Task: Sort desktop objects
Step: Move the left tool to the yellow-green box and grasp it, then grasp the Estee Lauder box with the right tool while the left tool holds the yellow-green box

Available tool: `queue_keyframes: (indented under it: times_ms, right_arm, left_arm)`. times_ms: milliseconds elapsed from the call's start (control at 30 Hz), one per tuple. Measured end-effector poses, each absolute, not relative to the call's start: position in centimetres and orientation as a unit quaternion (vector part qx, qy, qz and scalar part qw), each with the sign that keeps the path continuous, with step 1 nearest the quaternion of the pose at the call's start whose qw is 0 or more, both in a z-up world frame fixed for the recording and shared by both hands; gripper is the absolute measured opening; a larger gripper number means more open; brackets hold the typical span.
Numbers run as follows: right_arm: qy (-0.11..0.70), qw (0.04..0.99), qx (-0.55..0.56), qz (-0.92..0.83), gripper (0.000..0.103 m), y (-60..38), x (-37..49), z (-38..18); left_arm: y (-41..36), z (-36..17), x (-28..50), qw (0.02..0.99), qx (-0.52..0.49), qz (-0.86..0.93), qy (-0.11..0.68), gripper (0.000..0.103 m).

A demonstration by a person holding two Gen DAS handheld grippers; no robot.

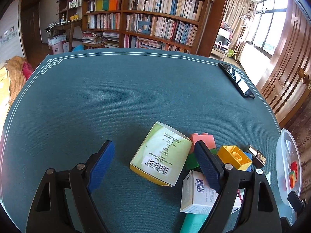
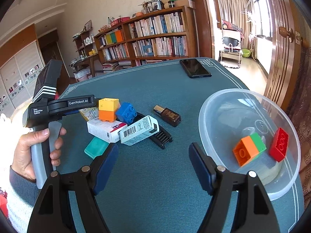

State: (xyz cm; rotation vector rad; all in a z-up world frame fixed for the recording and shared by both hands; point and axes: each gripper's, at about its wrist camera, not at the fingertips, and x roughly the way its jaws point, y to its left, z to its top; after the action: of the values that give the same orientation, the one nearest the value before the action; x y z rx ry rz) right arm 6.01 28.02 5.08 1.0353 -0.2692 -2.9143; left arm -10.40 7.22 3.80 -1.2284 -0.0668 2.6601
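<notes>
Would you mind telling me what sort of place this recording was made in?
Most likely a home study or living room: a packed wooden bookshelf, a curtained window, and a table under a teal cloth.

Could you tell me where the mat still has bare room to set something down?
Bare mat runs left of the green carton, back toward the phone. It is crowded in the pile around the yellow block; the clear bowl fills the right.

bright daylight from blown-out windows (image 1: 272,31) at right, strong fisheye bending, dark vignetted corners, perhaps slight softness
</notes>
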Motion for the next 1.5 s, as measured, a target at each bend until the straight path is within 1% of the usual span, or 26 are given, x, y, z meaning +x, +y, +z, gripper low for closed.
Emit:
queue_keyframes:
  times_ms: [233,300,367,533,667,1033,1167,1333,1433,1467,1500]
  right_arm:
    - [-0.087,0.027,0.339,-0.936,0.079,27.6,5.5,4.8]
    - [-0.089,0.03,0.342,-0.935,0.079,27.6,5.2,4.8]
    - [-0.089,0.032,0.344,-0.934,0.079,27.4,4.9,4.9]
    - [-0.085,0.041,0.348,-0.933,0.079,26.8,4.2,5.0]
    - [-0.084,0.045,0.359,-0.928,0.079,26.4,3.1,4.5]
    - [-0.123,0.065,0.389,-0.911,0.079,26.0,0.0,3.2]
    - [-0.146,0.064,0.404,-0.901,0.071,26.2,-1.2,2.4]
    - [-0.16,0.049,0.404,-0.899,0.067,26.5,-2.3,2.1]
    - [-0.15,0.037,0.4,-0.904,0.066,26.2,-2.6,2.2]
    - [-0.143,0.033,0.4,-0.905,0.062,26.0,-2.7,2.3]
    - [-0.134,0.027,0.4,-0.906,0.061,25.9,-2.7,2.2]
  left_arm:
    - [6.7,2.8,-10.5,0.09,-0.417,0.904,-0.031,0.086]
    - [6.6,2.8,-10.4,0.087,-0.413,0.906,-0.03,0.076]
    - [6.6,2.8,-10.4,0.092,-0.414,0.905,-0.03,0.051]
    - [6.6,3.3,-10.2,0.085,-0.405,0.91,-0.026,0.051]
    - [6.3,4.2,-9.9,0.084,-0.391,0.916,-0.037,0.051]
    - [5.8,5.6,-9.5,0.083,-0.374,0.922,-0.059,0.051]
    - [5.7,5.8,-9.6,0.084,-0.373,0.922,-0.065,0.051]
    - [5.4,5.9,-9.7,0.086,-0.372,0.921,-0.073,0.051]
    - [5.5,6.0,-9.8,0.087,-0.371,0.922,-0.074,0.051]
    - [5.6,6.0,-9.8,0.088,-0.371,0.922,-0.074,0.051]
    - [5.7,5.9,-9.8,0.088,-0.371,0.922,-0.073,0.051]
